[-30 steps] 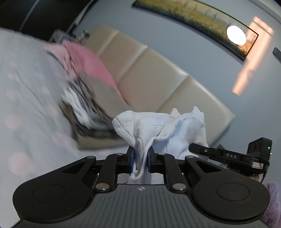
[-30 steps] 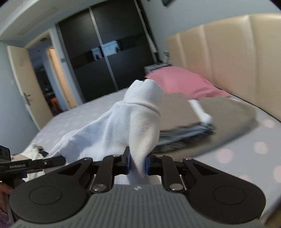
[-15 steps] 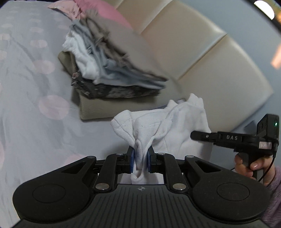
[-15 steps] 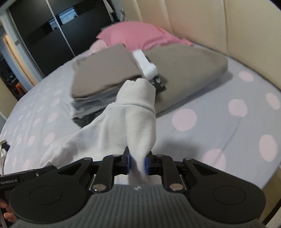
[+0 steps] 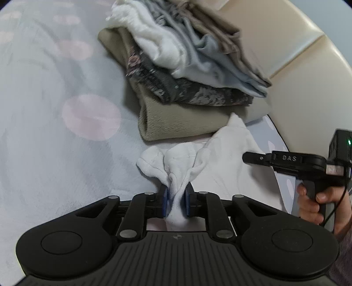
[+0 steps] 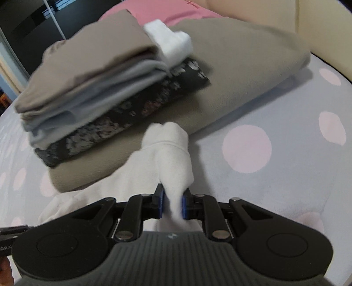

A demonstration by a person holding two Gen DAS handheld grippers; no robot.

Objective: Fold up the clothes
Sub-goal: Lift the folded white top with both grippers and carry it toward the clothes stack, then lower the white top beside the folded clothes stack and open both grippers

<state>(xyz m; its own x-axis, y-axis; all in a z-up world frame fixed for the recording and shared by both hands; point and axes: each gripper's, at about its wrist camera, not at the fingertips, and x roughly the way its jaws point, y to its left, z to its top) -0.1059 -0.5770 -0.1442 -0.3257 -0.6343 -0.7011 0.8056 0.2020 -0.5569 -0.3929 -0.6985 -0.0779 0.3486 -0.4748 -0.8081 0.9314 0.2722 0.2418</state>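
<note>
Two grippers are what we carry, and both grip the same white garment (image 5: 222,154). In the left wrist view our left gripper (image 5: 177,200) has its blue-padded fingers (image 5: 165,201) clamped on a bunched fold of the white cloth, which fans out toward 12 o'clock and spreads toward 2 o'clock over the bed (image 5: 55,136). The fingers have just been easing apart a little, yet the fabric sits pinched between the pads. At 3 o'clock in that view we see our right hand (image 5: 316,204) wrapped around the handle of the right gripper.

In the right wrist view our right gripper (image 6: 172,205) holds another fold of the white garment (image 6: 171,154) between its fingers (image 6: 161,203); these too have just been widening slightly, with the cloth filling the gap and touching both pads. The garment trails away toward 8 o'clock across the bedspread.

Just beyond the garment, toward 12 o'clock in both views, lies a stack of folded clothes (image 6: 92,88): a taupe piece on top, grey layers under it, a dark patterned piece below, all resting on a broad khaki fold (image 6: 242,72). A small white item (image 6: 169,44) sits on the stack toward 12 o'clock. A pink pillow (image 6: 167,11) lies behind it, against the cream padded headboard (image 5: 303,72). The bedspread is pale lilac with pink dots.
</note>
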